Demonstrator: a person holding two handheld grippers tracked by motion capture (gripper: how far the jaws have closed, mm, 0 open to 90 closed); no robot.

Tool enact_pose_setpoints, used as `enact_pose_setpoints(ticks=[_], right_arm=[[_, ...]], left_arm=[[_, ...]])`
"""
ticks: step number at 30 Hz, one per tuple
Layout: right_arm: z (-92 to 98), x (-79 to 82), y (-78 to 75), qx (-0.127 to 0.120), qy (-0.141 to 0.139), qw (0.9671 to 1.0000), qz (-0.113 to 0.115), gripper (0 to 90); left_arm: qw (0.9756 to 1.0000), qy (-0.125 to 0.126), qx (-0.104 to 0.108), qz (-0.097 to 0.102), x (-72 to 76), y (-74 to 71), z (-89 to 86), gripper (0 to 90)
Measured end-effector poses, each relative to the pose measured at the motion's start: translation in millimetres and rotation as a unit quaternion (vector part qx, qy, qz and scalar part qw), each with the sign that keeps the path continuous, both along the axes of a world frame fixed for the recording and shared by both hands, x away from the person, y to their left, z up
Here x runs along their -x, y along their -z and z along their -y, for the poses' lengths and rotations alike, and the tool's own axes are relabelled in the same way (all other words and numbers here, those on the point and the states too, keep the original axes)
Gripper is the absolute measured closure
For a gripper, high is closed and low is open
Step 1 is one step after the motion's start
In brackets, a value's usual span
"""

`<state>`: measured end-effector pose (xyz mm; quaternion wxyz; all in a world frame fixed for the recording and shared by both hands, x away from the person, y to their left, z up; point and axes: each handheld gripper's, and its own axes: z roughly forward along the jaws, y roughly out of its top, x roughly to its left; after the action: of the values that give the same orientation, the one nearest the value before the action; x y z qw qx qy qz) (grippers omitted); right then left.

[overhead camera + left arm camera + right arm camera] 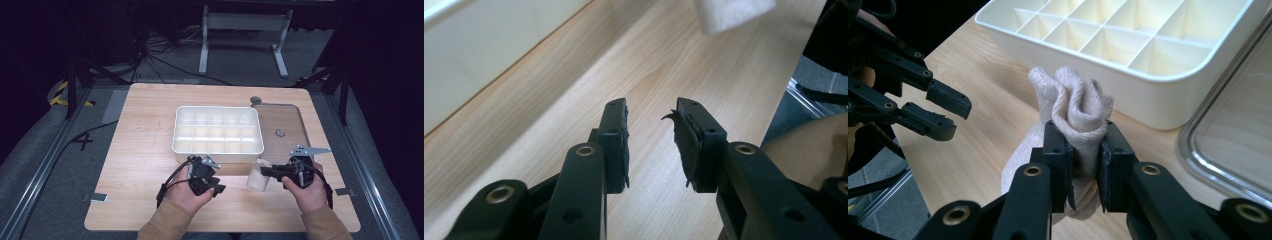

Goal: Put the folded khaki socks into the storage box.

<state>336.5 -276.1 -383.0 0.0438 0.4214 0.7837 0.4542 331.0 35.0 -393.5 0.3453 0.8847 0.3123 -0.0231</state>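
Beige sock (1075,117), bunched into a bundle, sits in the lower centre of the right gripper view, clamped betw. the pads of the right gripper (1087,167); its long axis hangs down from the grip toward the table (150,125); in the high view it's lower centre-right, just below the white divided tray (218,130). Left gripper (651,142) has its fingers apart, nothing betw. them, and lies left of the sock, near but not touching; sock shows at upper right of its view; right hand is clearly the nearer; tray compartments lie up-frame of the sock.
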Motion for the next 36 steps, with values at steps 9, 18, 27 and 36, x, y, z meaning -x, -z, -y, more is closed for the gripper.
enact_pose_setpoints(ticks=[9, 18, 27, 36], right_arm=[[5.6, -18.4, -19.8, 0.009, -0.008, 0.9999, 0.002, 77.4], [5.1, -37.5, -40.1, 0.032, -0.005, 0.9995, 0.004, 77.3], [6.2, -54.1, -48.5, 0.039, -0.010, 0.9992, -0.002, 77.0], [8.0, -68.8, -58.1, 0.057, -0.037, 0.9977, -0.009, 76.5]], left_arm=[[0.9996, -0.027, 0.003, 0.005, -4.6, -6.0, -20.7, 65.9], [0.9985, -0.051, 0.015, 0.011, -6.9, -13.3, -40.6, 65.4], [0.9978, -0.060, 0.025, 0.009, -9.7, -15.6, -51.4, 64.8], [0.9973, -0.067, 0.027, 0.007, -10.5, -16.5, -57.9, 64.5]])
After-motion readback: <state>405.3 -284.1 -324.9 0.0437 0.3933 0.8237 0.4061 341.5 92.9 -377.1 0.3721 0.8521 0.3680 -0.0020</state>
